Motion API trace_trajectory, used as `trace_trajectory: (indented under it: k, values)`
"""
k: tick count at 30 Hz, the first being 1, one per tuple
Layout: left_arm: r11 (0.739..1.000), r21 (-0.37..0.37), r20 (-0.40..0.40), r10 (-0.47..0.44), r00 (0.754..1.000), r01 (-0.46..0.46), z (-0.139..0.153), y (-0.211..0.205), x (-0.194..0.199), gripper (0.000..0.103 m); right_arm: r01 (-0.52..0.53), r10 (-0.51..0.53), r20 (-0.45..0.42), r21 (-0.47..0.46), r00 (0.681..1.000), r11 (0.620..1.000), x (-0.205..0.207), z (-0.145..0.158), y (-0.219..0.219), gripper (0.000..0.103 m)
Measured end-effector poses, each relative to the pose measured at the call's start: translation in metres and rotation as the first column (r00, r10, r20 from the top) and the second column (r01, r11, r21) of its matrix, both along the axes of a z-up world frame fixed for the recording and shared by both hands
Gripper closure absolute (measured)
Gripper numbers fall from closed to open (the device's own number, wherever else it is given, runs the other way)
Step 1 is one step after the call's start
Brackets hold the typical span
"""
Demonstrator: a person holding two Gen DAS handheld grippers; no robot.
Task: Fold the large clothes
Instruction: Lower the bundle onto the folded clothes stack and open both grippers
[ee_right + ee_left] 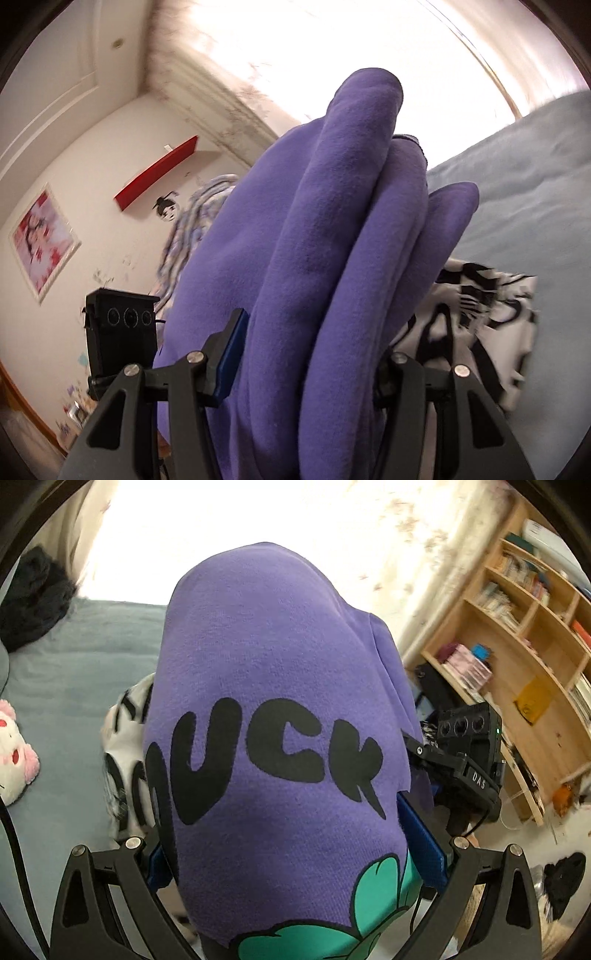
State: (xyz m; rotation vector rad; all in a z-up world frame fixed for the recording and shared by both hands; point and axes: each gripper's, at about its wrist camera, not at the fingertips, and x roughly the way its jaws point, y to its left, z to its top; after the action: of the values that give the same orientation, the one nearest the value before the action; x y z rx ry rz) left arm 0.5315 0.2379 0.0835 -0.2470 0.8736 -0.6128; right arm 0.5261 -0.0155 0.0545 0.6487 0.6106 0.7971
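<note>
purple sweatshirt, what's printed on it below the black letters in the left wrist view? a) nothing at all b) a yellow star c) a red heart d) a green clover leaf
d, a green clover leaf with a black outline sits under the black lettering on the purple sweatshirt, near the bottom of the left wrist view.

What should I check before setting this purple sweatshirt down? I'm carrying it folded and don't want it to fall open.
1. Left hand-held gripper clamped on the purple sweatshirt: ok.
2. Right hand-held gripper clamped on the stacked folds: ok.
3. Folds stay layered together: ok, as the right view shows.
4. Bare spot on the blue bed cover: ok.
5. Black-and-white garment out of the way: not ok, it lies just below.
6. Lower edge of the sweatshirt hanging free: cannot tell.
</note>
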Motion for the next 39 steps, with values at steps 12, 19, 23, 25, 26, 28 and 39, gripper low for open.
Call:
trace_trajectory:
  k: [12,19,23,25,26,28,39]
  values:
    - [1.000,-0.003,-0.065,-0.010,0.998,0.010,-0.099,0.016,0.045,0.001,0.032,-0.051,-0.171,-0.112,0.984,0.993,0.044,-0.102,0.012,0.046]
    - [1.000,0.005,-0.074,0.011,0.997,-0.011,-0.081,0.029,0.012,0.001,0.028,-0.076,-0.165,-0.277,0.983,0.960,0.018,-0.075,0.016,0.042]
    - [1.000,-0.013,-0.062,-0.001,0.998,0.000,-0.066,0.037,-0.020,0.001,0.039,-0.081,-0.145,-0.276,0.986,0.960,-0.009,-0.062,-0.004,0.042]
    - [1.000,-0.004,-0.049,-0.007,0.999,0.006,-0.058,0.042,-0.033,0.001,0.041,-0.076,-0.128,-0.262,0.989,0.964,-0.022,-0.053,-0.012,0.042]
    - [1.000,-0.015,-0.047,-0.020,0.999,0.019,-0.053,0.042,-0.041,0.001,0.042,-0.075,-0.119,-0.256,0.990,0.966,-0.030,-0.048,-0.015,0.042]
    - [0.999,-0.026,-0.027,-0.036,0.999,0.036,-0.044,0.039,-0.054,0.001,0.042,-0.070,-0.102,-0.252,0.992,0.967,-0.040,-0.038,-0.015,0.042]
    - [0.992,-0.096,-0.008,0.080,0.997,-0.081,-0.025,0.017,-0.033,0.001,0.065,-0.091,-0.123,-0.200,0.988,0.978,-0.032,-0.020,0.015,0.042]
